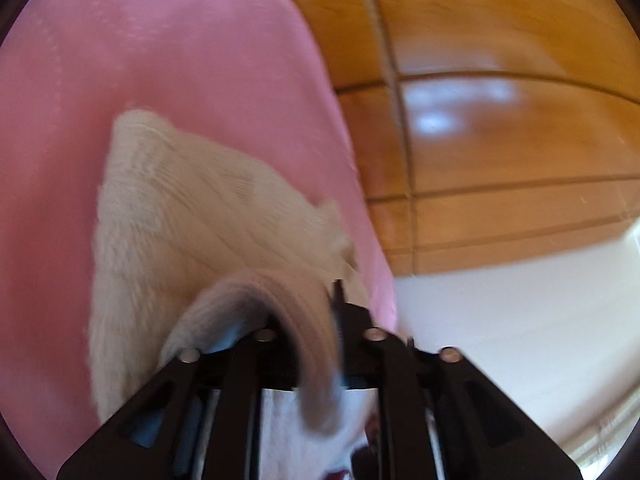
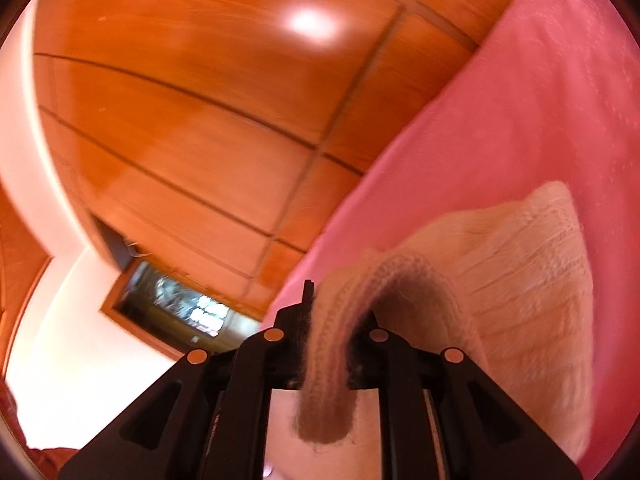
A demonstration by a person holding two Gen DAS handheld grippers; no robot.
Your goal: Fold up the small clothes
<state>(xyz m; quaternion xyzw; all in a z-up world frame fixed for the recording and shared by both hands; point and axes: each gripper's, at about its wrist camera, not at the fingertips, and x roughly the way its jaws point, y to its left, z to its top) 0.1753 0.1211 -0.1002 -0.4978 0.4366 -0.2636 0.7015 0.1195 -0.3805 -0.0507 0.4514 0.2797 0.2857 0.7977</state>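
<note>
left wrist view: left gripper (image 1: 320, 336) pinches the ribbed edge of a cream knitted garment (image 1: 192, 220), which lies on a pink bed sheet (image 1: 160, 60). right wrist view: right gripper (image 2: 328, 336) pinches another ribbed edge. wooden panelling (image 2: 180, 120) behind.

No legible text, labels, brands, numbers or signs in either wrist view. Both frames are motion-blurred. The dark framed glass panel (image 2: 176, 312) set low in the glossy orange wooden wall panelling (image 2: 192, 120) shows only bright smears, nothing readable.
</note>
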